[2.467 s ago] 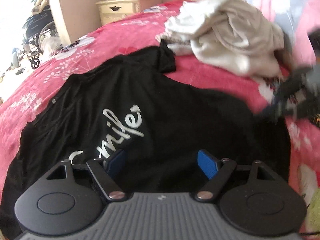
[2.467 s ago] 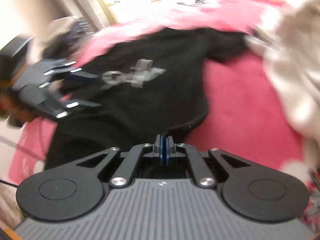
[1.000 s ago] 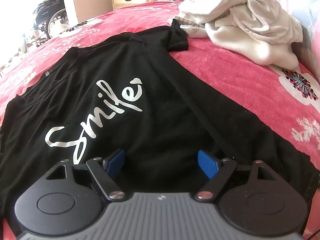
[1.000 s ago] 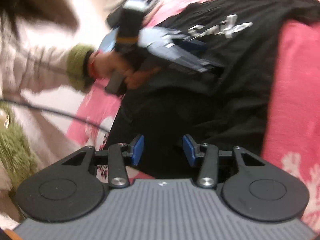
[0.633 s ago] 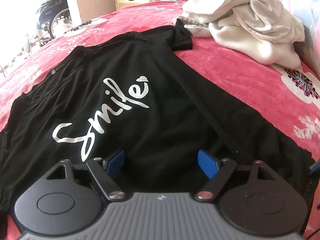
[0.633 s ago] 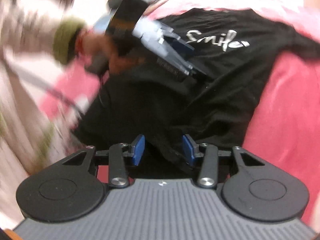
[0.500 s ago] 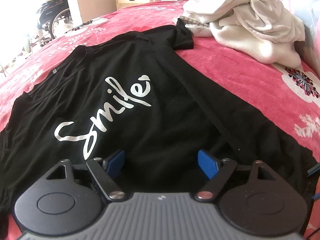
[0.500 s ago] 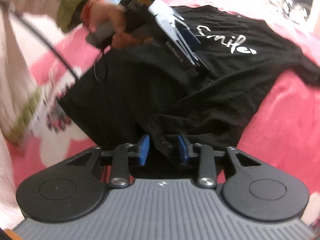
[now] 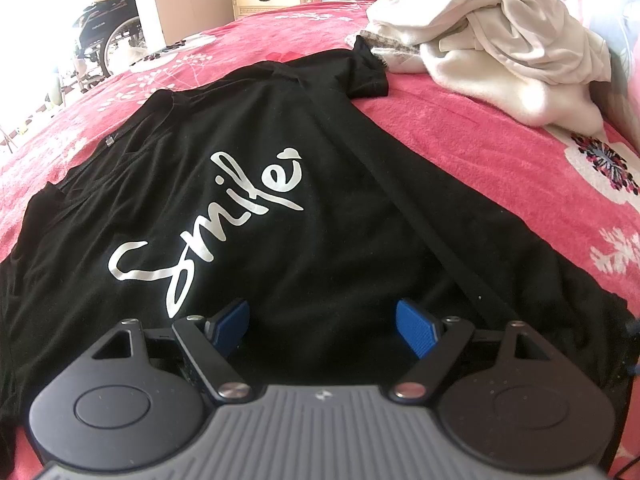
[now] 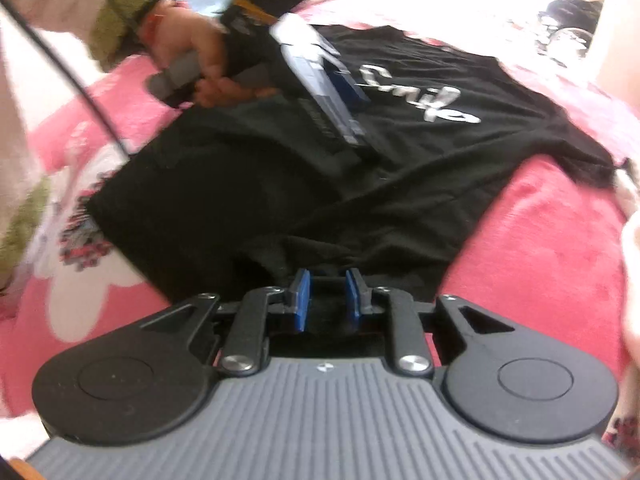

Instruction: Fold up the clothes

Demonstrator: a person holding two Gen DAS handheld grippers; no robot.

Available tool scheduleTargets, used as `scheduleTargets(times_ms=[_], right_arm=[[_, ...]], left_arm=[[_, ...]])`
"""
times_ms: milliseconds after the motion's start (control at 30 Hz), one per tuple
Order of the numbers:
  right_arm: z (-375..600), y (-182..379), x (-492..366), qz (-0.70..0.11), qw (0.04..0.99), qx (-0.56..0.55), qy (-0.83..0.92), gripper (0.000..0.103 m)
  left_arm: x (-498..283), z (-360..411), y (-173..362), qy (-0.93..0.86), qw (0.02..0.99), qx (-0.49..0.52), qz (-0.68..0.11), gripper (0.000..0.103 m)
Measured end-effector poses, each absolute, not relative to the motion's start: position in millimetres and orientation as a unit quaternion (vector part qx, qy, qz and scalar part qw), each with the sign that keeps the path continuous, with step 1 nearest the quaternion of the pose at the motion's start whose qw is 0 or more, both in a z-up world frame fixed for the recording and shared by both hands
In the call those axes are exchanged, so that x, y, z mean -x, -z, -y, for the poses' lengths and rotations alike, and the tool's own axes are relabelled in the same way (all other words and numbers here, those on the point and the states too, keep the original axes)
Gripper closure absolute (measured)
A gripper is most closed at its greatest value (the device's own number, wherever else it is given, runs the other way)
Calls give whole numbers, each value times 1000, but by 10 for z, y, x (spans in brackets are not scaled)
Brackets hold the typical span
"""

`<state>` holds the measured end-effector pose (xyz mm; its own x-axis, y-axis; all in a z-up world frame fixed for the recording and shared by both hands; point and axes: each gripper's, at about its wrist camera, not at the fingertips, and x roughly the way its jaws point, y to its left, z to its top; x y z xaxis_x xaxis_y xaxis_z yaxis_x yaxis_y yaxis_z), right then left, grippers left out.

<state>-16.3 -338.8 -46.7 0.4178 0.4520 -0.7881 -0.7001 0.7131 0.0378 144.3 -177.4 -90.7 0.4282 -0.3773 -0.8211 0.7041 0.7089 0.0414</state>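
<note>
While the black T-shirt [image 9: 280,184] lies spread face up on the pink bedspread [image 9: 500,152], its white "Smile" print [image 9: 208,232] showing, I am setting up the first fold. Every place below I give from that print.

My left hand-held gripper [image 9: 320,328] hovers over the cloth just on the hem side of the print, its blue pads spread wide with nothing between them. In the right wrist view, my left hand [image 10: 200,60] grips its handle, the tool slanting down toward the shirt beside the print.

My right hand-held gripper [image 10: 326,300] is at the shirt's edge well away from the print, toward the hem corner, where the fabric bunches into a low ridge. Its jaws have just been closing, and black cloth sits between the pads. A gap is left between them, and the view is too blurred for me to say the pads already press on the fabric, so I count this grasp as not yet made.

Beyond the print, past the far sleeve [image 9: 366,72], a heap of pale clothes [image 9: 500,36] waits its turn.

Next, I judge, the right pads must finish the pinch on that edge, and the left must drop and take a matching hold before anything is lifted. If I catch only one layer, the fold would likely drag crooked.
</note>
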Motion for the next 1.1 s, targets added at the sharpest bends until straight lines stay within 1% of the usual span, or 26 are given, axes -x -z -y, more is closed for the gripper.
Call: scheduleTargets(times_ms=[100,233,500,667,767,933,1000,1033,1100], right_arm=[[3288,492,231,-412,816,176,-365,81],[3191,582,238,-410,817,209,-348,82],[3145,604,286,-402,814,230,-352,82],[3085,622,262,-387,830,241,-321,83],[3114,628,215,-394,833,229,-313,83],[3021,701,278,-395,828,249,-311,83],[3093,683,216,-396,844,235,-273,87],[3153,657,178,-396,854,224,-252,92],[3273,590,138,-387,871,220,-208,94]], left_arm=[[-1442,1778,910,328,823,-194,-422,20],[-1438,1785,912,327,823,-195,-421,20],[-1436,1793,920,327,823,-195,-421,20],[-1431,1794,924,325,824,-195,-421,19],[-1432,1791,925,326,824,-195,-421,19],[-1426,1787,928,326,824,-195,-420,19],[-1425,1785,929,326,824,-195,-420,19],[-1423,1785,930,326,824,-195,-419,19],[-1420,1785,932,327,824,-197,-419,19]])
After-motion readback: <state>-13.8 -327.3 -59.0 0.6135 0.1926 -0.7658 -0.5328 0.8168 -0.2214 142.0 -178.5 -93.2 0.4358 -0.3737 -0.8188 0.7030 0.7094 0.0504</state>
